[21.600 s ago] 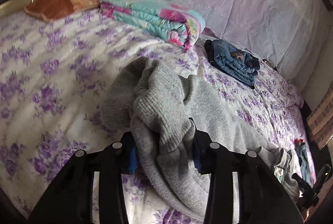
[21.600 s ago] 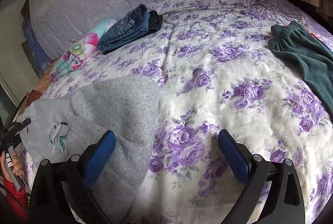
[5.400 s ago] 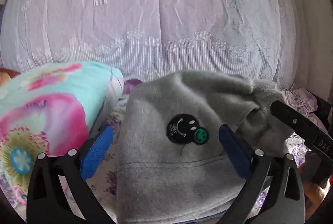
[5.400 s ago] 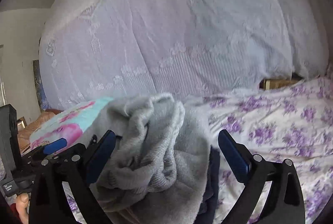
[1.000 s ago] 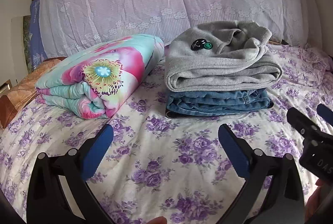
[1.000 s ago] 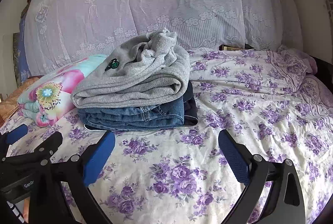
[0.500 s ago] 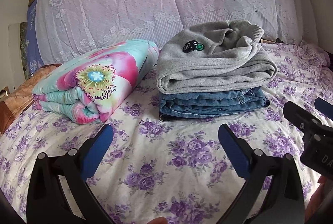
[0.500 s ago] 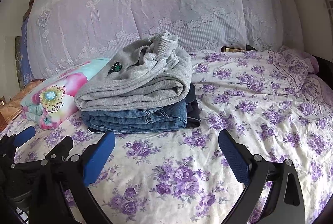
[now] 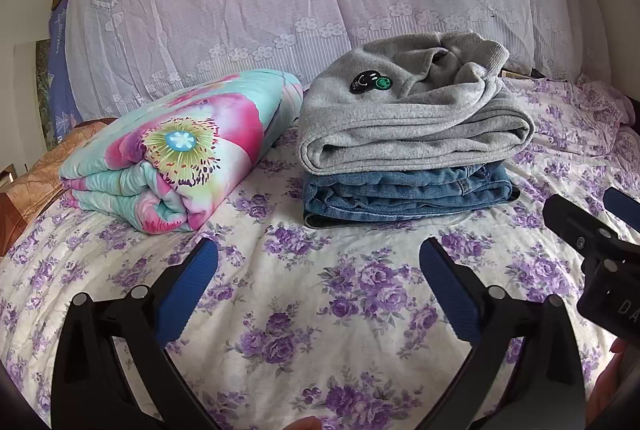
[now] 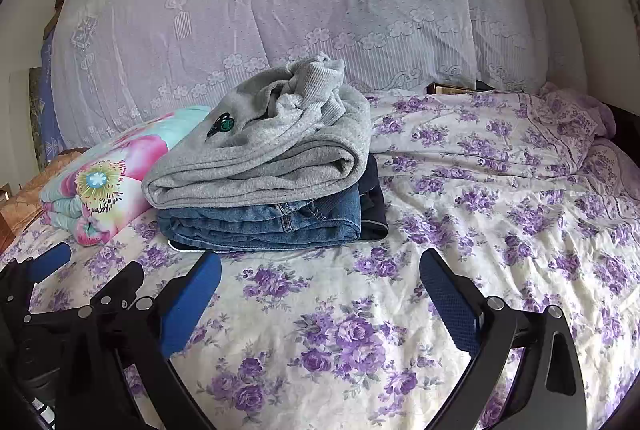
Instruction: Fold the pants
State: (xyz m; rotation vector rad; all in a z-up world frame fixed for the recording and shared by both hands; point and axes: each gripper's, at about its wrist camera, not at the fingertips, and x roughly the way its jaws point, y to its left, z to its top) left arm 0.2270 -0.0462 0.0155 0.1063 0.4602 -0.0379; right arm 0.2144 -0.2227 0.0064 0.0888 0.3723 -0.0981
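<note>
The grey pants (image 9: 416,122) lie folded on top of the jeans (image 9: 408,196), at twelve o'clock from both grippers and well apart from them. The left gripper (image 9: 318,276) and right gripper (image 10: 320,280) hover over the bedspread (image 10: 500,214), jaws spread wide, grasping nothing. The top fold is loose, and the bunched waistband at one o'clock on the stack sits proud. A nudge there could unroll it, or slide the pants off the jeans toward the quilt (image 9: 180,146) at ten o'clock.
</note>
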